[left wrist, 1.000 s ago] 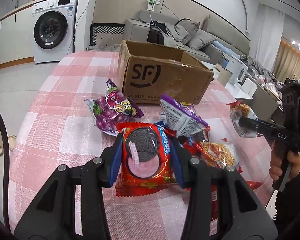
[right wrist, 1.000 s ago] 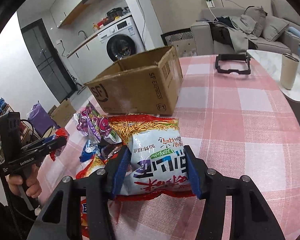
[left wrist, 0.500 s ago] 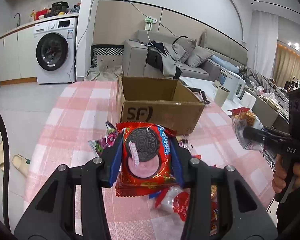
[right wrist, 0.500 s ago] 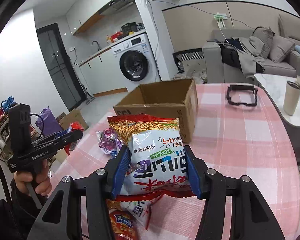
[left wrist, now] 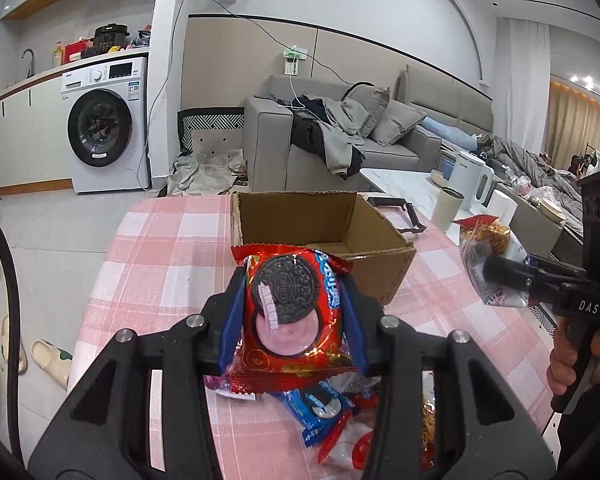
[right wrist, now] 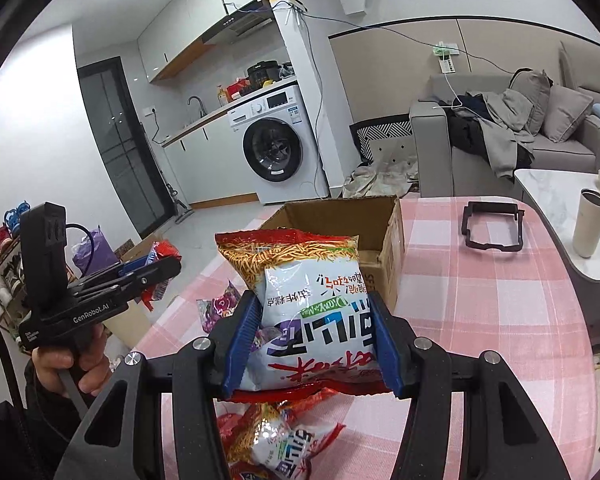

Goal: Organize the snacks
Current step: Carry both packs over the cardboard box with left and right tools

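- Left wrist view: the left gripper (left wrist: 292, 312) is seen with its jaws clamped on a red cookie packet (left wrist: 294, 312), which is held upright above the bench (left wrist: 156, 256) and in front of the open cardboard box (left wrist: 319, 228).
- Beneath that packet, a heap of loose snacks (left wrist: 323, 404) is seen lying on the checked cloth, among them a blue cookie packet; these are not yet sorted.
- Right wrist view: the right gripper (right wrist: 313, 332) is seen with its jaws closed on a white-and-red noodle snack bag (right wrist: 311, 312), raised clear of the bench with the box just behind it; a second bag of the same kind (right wrist: 288, 440) lies below.
- At far right on the bench, a black frame (right wrist: 491, 226) is left lying, well apart from the box.
- Risk, as judged: both packets are pinched only at their lower part, so slippery foil could be lost from the grip if swung quickly.
- Risk, as judged: if both grippers are brought to the box together, they could be knocked against each other or against its near wall, and a packet could be dropped outside.
- Risk, as judged: the contents could be crushed by too firm a squeeze.
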{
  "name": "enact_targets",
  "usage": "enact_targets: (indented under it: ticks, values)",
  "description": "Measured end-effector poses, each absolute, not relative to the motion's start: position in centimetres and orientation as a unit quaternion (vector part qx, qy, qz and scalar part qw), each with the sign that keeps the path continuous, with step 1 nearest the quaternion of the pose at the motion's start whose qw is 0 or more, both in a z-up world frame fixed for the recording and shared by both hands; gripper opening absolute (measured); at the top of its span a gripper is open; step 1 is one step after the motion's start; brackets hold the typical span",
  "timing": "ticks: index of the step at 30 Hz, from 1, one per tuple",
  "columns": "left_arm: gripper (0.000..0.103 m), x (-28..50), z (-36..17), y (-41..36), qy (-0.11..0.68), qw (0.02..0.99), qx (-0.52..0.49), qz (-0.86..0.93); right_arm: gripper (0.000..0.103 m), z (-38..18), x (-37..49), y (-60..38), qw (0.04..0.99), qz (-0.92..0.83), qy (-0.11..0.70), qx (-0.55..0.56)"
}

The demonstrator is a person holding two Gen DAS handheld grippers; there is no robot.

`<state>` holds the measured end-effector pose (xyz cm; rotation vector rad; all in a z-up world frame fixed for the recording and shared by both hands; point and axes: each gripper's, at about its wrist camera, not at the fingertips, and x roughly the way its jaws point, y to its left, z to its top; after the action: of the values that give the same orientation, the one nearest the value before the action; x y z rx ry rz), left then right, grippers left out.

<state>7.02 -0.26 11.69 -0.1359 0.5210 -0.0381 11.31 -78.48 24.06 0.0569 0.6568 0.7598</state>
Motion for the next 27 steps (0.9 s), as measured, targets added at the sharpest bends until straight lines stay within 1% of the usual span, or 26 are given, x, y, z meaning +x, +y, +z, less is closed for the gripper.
enact_targets:
  ticks: [18,27]
  values:
    - [0.041,17.4,11.1,-0.4,0.27,0.961,-0.053,-0.021,0.055,23.9,18.4,-74.1,0.877,0.353,0.323,0.051]
    - [0.041,22.6,9.3,-0.5,0.279,0.958,-0.057,-0.021,0.055,22.1,21.6,-71.4,0.874,0.358,0.323,0.057]
